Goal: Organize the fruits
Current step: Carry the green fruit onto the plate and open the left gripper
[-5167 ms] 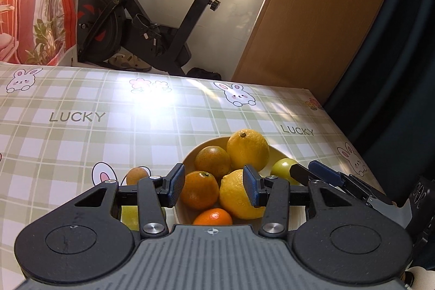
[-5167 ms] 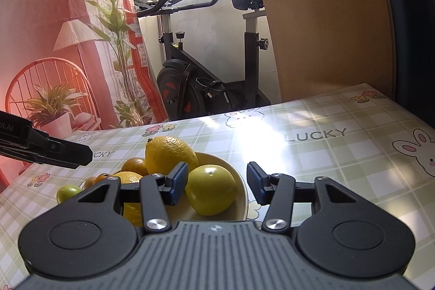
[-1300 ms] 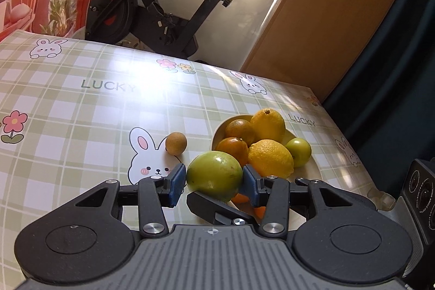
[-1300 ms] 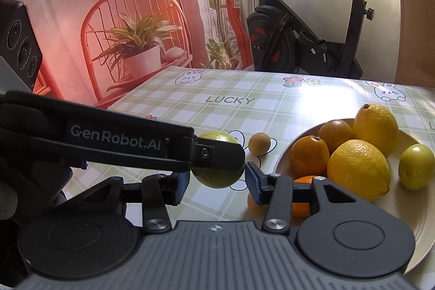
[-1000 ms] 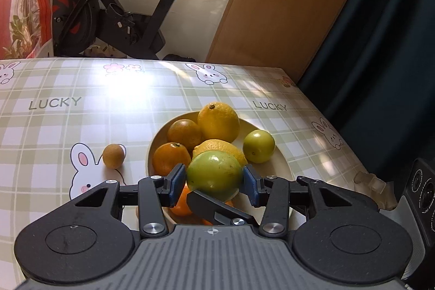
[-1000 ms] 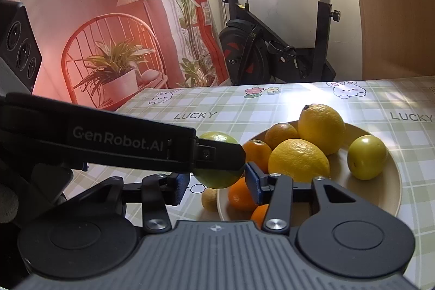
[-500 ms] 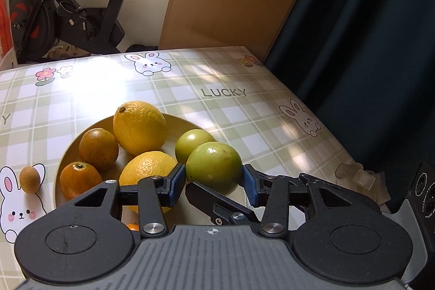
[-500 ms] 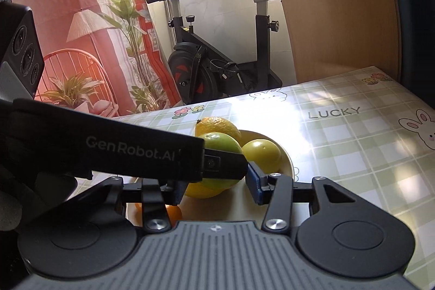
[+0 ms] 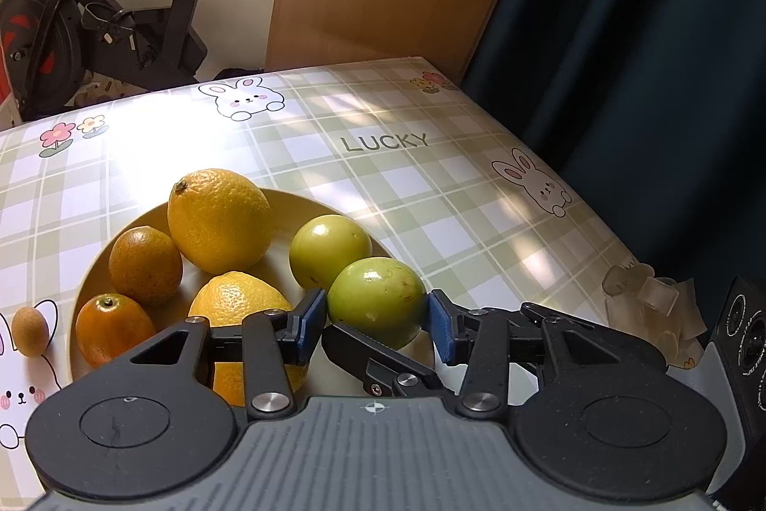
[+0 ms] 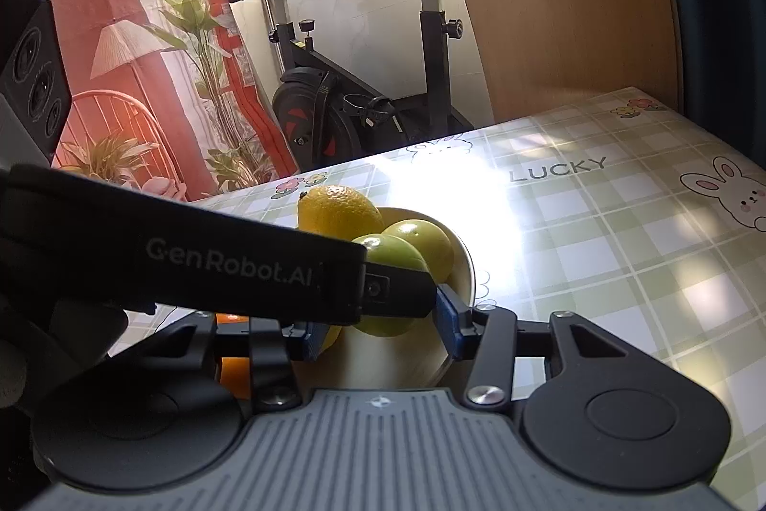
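Only the left wrist view is showing the small brown fruit (image 9: 29,330) lying on the table (image 9: 478,214) at lower left. Both the left tongs (image 9: 378,322) and right tongs (image 10: 383,326) are angling down, together squeezing the green fruit (image 9: 377,301) at frame centre, over the yellow plate (image 9: 311,207).

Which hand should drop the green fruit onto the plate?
Left, probably. The left gripper clamps the green fruit on both sides, right over the plate, beside the other green fruit. The right gripper is around it too, but its grip is half hidden.
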